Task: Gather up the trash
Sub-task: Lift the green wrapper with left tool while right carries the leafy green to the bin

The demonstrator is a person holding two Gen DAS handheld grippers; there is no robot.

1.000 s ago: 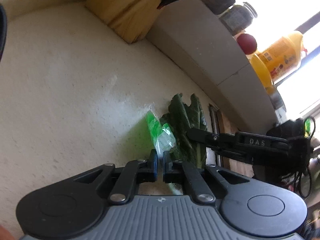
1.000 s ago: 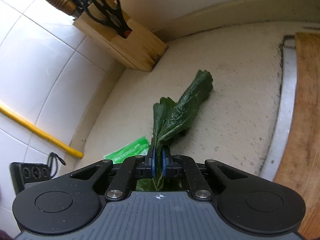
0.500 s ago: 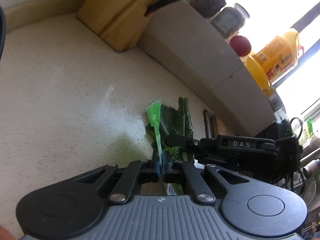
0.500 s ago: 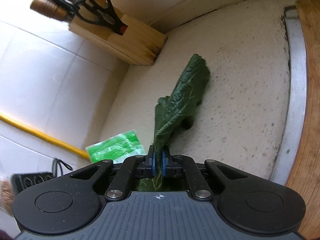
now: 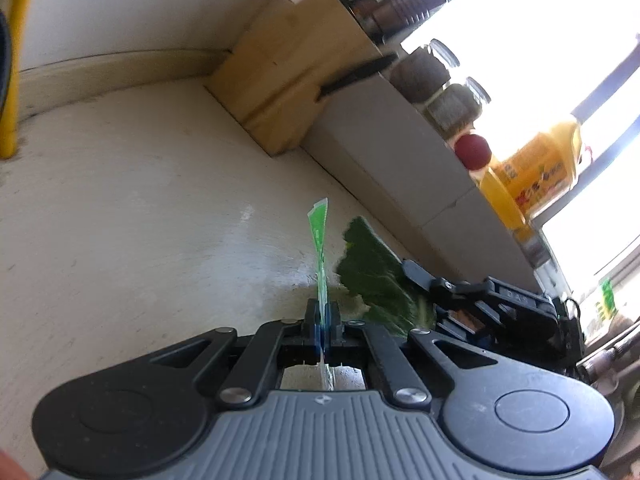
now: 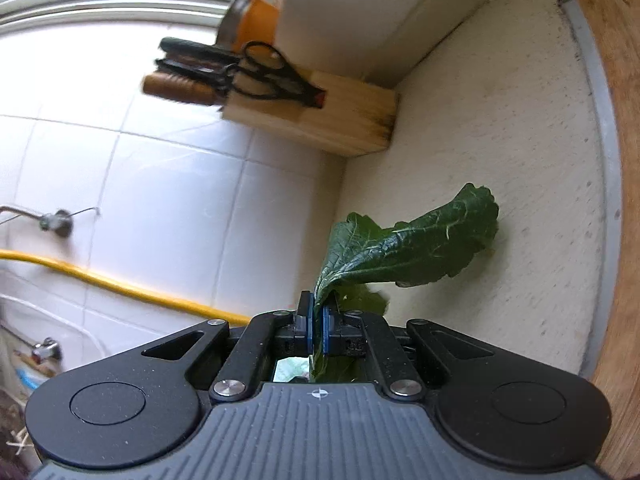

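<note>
My left gripper [image 5: 322, 312] is shut on a green plastic wrapper [image 5: 319, 240], which stands edge-on above the pale countertop [image 5: 140, 220]. Just to its right I see the dark green leaf [image 5: 374, 276] and the other gripper [image 5: 416, 272] holding it. In the right wrist view my right gripper [image 6: 316, 312] is shut on the stem of the green leaf [image 6: 412, 244], whose blade curls out to the right, lifted off the counter [image 6: 500, 140]. A bit of the wrapper [image 6: 292, 368] shows below the right fingers.
A wooden knife block [image 6: 320, 116] with scissors and knives stands in the corner by the tiled wall [image 6: 160, 200]. A ledge [image 5: 400, 152] carries jars, a red fruit and an orange bottle [image 5: 528, 172]. A wooden board [image 6: 616, 160] lies on the right, a yellow hose [image 6: 120, 284] runs along the wall.
Both grippers have lifted and tilted with their loads: the wrapper now hangs edge-on off the counter, and the leaf has risen clear of the surface and curled to the right.
</note>
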